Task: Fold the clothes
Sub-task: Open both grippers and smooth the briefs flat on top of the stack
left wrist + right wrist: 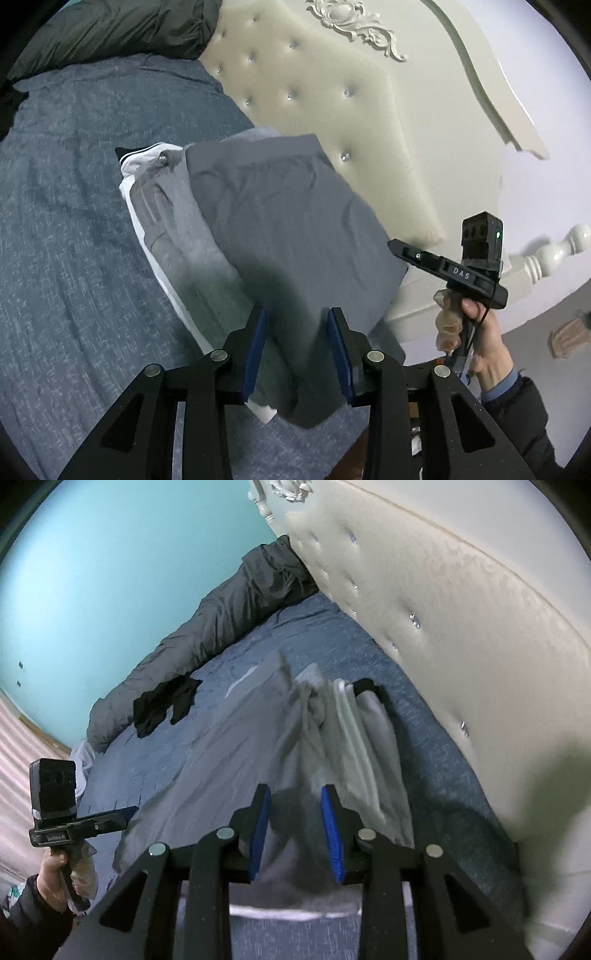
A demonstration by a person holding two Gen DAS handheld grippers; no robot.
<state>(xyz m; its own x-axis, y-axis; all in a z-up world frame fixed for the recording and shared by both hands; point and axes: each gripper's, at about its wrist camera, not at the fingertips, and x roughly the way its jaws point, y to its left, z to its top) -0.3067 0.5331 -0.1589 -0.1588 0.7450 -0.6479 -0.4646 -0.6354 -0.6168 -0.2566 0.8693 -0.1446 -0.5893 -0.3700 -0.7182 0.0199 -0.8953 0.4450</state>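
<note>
A stack of folded clothes lies on the blue bedspread (66, 229) beside the headboard. The top piece is a grey folded garment (288, 221); under it show a lighter grey garment (177, 229) and a white garment with black trim (136, 162). My left gripper (297, 317) is open, its blue pads just above the near edge of the stack, touching nothing. My right gripper (295, 794) is open over the same stack (258, 738), empty. Each gripper shows in the other's view, the right gripper (397, 247) at the stack's right corner, the left gripper (129, 812) at its left edge.
A cream tufted headboard (332, 110) runs along the stack's far side. A dark duvet (221, 613) lies bunched at the bed's far end, with a black garment (166, 705) in front of it. A white bedpost (554, 251) and teal wall (110, 572) lie beyond.
</note>
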